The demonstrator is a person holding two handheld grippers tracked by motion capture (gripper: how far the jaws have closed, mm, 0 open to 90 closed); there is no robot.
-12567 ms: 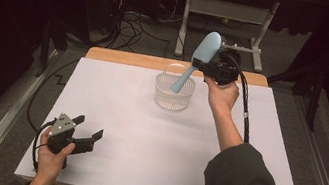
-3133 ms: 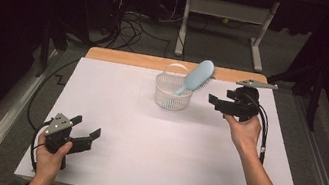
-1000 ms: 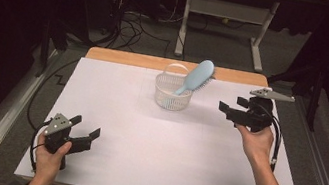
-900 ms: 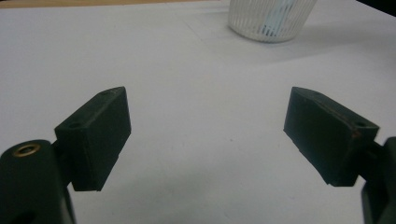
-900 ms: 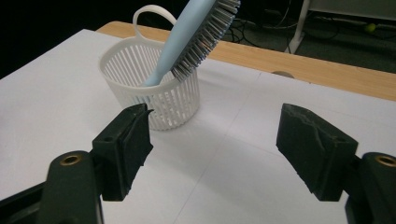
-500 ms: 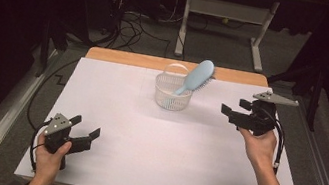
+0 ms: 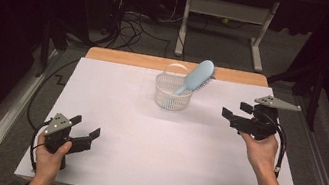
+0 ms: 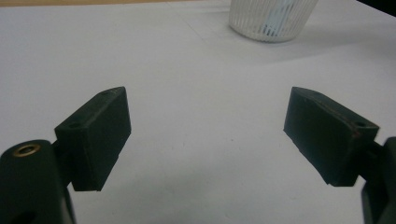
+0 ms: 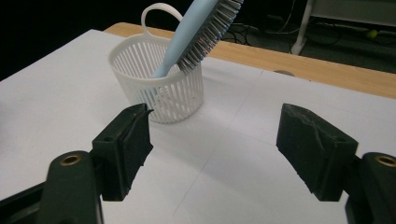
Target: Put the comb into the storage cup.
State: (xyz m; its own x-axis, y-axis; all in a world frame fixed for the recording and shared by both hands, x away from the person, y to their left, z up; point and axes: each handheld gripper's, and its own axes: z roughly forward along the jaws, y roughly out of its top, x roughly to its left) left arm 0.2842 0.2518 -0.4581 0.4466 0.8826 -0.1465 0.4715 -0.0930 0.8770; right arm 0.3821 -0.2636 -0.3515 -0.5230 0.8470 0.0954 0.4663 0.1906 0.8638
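A white sheet [image 7: 154, 141] covers the tabletop [image 7: 122, 57], whose bare wooden edge shows at 12 o'clock. Beyond it, grey floor [image 7: 221, 46] carries tangled black cables [image 7: 133, 24] at 11 o'clock and a white metal table frame [image 7: 224, 11] at 12. The surroundings are dark.

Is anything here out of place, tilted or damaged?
Nothing serious. The light blue hairbrush stands handle-down in the white basket and leans over its rim, head sticking out. Basket is upright, nothing spilled. Both grippers are open and empty.
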